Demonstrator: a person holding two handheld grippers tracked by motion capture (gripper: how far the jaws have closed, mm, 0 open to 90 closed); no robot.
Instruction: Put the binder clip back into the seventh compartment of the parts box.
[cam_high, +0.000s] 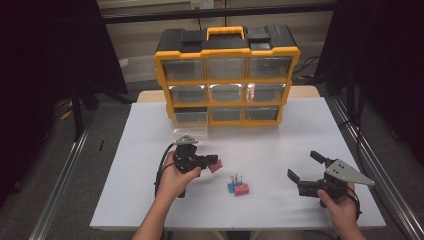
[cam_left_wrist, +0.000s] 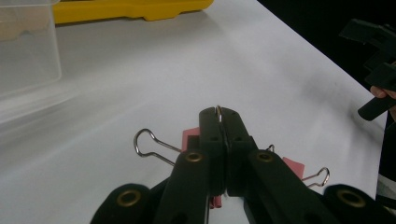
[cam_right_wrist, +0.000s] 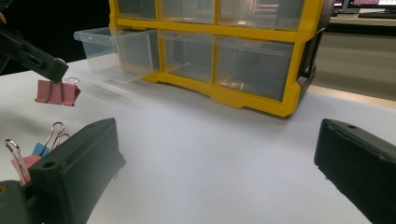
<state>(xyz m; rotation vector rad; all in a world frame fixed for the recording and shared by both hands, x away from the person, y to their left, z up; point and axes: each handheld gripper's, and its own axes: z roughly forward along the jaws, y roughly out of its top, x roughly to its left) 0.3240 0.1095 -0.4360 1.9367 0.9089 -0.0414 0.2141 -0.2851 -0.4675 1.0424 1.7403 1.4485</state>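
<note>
My left gripper (cam_high: 211, 160) hovers over the middle of the white table, shut on the wire handle of a pink binder clip (cam_high: 216, 165). In the left gripper view the jaws (cam_left_wrist: 219, 116) meet on the wire, with the pink clip body (cam_left_wrist: 189, 137) just below them. In the right gripper view this pink binder clip (cam_right_wrist: 56, 92) hangs above the table. A blue binder clip (cam_high: 232, 186) and a second pink binder clip (cam_high: 242, 189) lie together on the table, to the right of the left gripper. My right gripper (cam_high: 303, 165) rests at the right, open, with nothing between its jaws (cam_right_wrist: 217, 140).
A yellow and black drawer organizer (cam_high: 227, 80) stands at the back of the white table (cam_high: 280, 145). Its bottom-left clear drawer (cam_high: 190, 121) is pulled out towards me and looks empty (cam_right_wrist: 112, 51). Dark floor and metal rails flank the table.
</note>
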